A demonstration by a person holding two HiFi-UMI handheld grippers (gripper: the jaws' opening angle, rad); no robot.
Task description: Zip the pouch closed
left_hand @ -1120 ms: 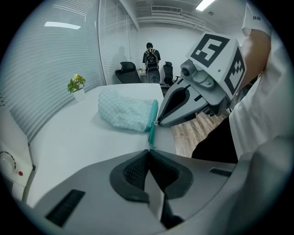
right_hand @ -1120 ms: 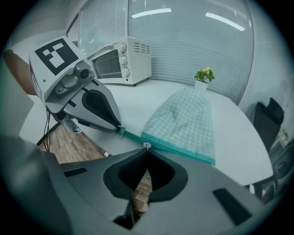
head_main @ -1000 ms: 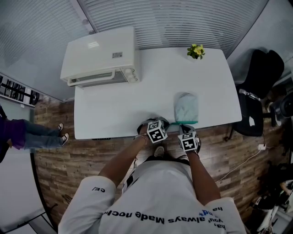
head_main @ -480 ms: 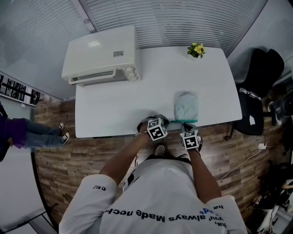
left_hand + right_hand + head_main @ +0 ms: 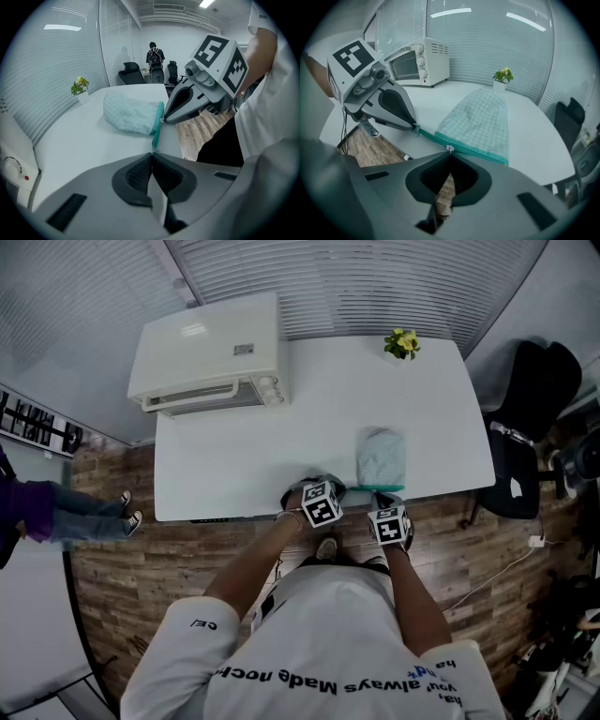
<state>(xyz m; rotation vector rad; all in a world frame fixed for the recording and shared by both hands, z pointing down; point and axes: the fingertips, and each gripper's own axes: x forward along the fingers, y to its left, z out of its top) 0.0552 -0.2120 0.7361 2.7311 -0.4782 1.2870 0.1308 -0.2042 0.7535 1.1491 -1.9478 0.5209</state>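
The pouch [image 5: 382, 458] is pale teal check cloth with a green zipper band [image 5: 389, 488], and lies at the table's near edge. My left gripper [image 5: 336, 491] is shut on the band's left end tab [image 5: 416, 130], which its closed jaws [image 5: 151, 155] pinch in the left gripper view. My right gripper [image 5: 377, 495] is shut on the small silver zipper pull [image 5: 450, 149], partway along the band. In the left gripper view, the right gripper's tip [image 5: 164, 118] meets the pouch [image 5: 129, 112] at its mouth. The band is stretched straight between both grippers.
A white toaster oven [image 5: 206, 357] stands at the back left of the white table [image 5: 244, 465]. A small potted plant [image 5: 401, 343] is at the back right. A black office chair [image 5: 525, 427] stands right of the table. Wood floor lies below the near edge.
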